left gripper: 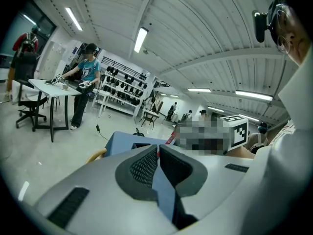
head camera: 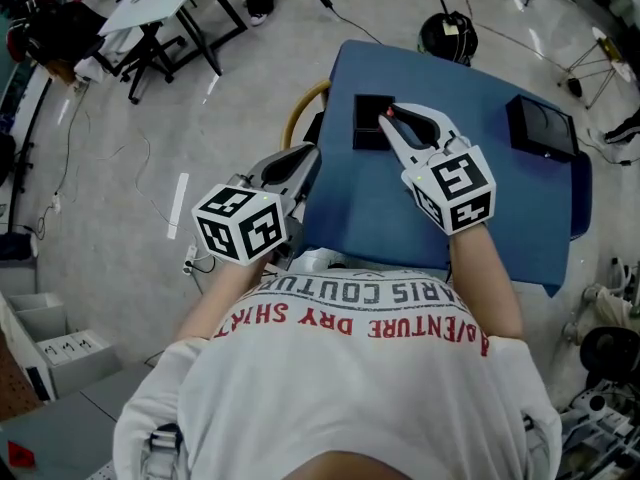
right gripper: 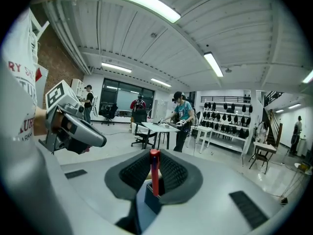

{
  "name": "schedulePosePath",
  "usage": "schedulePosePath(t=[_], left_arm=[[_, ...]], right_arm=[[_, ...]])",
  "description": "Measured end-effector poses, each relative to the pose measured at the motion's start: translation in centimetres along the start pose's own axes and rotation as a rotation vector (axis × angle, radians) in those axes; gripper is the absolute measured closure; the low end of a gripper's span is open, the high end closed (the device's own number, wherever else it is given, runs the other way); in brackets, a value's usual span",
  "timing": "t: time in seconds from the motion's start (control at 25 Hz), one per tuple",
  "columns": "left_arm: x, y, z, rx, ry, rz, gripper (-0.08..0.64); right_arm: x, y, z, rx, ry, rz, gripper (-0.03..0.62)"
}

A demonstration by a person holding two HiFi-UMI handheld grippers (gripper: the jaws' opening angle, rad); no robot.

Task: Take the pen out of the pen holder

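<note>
The pen [right gripper: 154, 175], clamped upright in the right gripper [head camera: 397, 120], has its lower end at the mouth of the pen holder [head camera: 368, 128], so a slanted pull could tip that holder, which the closed, empty left gripper [left gripper: 158, 150] isn't steadying.

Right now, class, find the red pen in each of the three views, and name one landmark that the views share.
Head view: red pen at the right gripper's tips, above centre.
Left gripper view: a red sliver just above the jaws, near centre.
Right gripper view: upright between the jaws, centre.
Shared landmark: the blue table; the right gripper view shows only a bluish sliver low between the jaws, probably it.
</note>
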State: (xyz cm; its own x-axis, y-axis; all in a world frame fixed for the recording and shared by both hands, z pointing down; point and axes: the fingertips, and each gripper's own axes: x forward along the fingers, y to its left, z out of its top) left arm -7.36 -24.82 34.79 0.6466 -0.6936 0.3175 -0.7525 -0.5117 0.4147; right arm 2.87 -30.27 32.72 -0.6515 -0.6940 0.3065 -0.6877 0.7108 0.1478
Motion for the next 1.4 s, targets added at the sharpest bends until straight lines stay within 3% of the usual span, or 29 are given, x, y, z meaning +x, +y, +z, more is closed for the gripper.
schedulePosePath(t=[0.32,0.76,1.4], left_arm=[[-1.6,-3.5,-1.9,0.018,0.000,0.003,0.522],[-3.3,-8.7,-6.3,0.025,0.024,-0.029,0.522],[-3.7,-12.6,-8.4,0.057,0.027,-0.068,0.522]], right_arm=[[-5.5,1.8,0.9,-0.008,-0.065,0.009,0.528],[-11.9,4.9,-3.2,0.089,-0.062,0.017,0.529],[-16.7,7.3,-5.4,0.083,-0.082,0.023,0.528]])
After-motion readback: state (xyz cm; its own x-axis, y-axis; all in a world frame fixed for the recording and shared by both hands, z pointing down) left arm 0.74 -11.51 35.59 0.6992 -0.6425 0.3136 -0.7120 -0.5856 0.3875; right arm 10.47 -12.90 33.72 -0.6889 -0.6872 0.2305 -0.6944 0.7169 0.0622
